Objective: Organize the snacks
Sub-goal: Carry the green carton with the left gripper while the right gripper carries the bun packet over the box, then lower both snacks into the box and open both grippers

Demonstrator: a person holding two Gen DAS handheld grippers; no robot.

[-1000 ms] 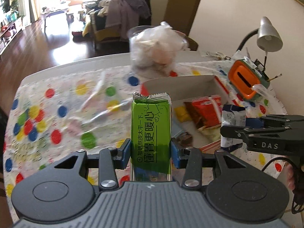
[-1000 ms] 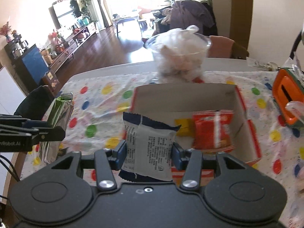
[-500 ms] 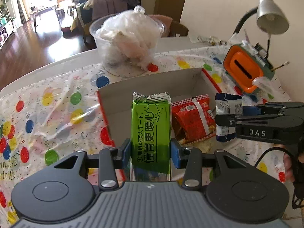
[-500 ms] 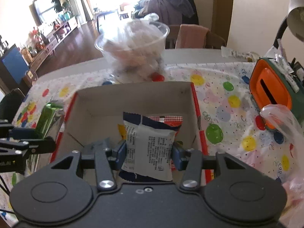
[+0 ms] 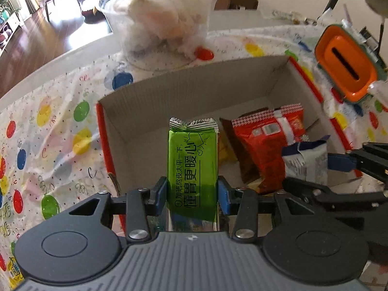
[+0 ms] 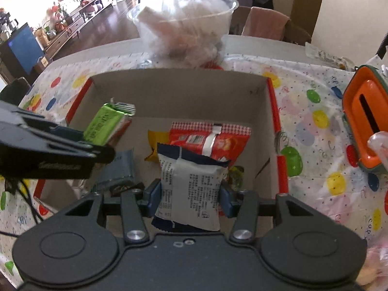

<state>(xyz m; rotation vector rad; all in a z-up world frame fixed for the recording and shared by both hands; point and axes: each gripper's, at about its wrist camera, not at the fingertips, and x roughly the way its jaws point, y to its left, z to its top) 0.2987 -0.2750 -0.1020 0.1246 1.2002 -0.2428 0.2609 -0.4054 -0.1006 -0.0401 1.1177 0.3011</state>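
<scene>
Left wrist view: green snack packet (image 5: 192, 167) clamped upright between the left gripper (image 5: 192, 194) pads, hanging over the cardboard box (image 5: 194, 82). Right gripper (image 6: 189, 194) squeezes a white-and-navy packet (image 6: 191, 184), also above the box. Red packet (image 6: 208, 140), yellow one (image 6: 157, 145) and a grey pack (image 6: 118, 169) already lie inside. Judging by this: partway done, both held packets not yet dropped. Dotted tablecloth (image 6: 315, 111) around; clear tub (image 6: 184, 29) behind, orange container (image 6: 363, 116) to the side.
</scene>
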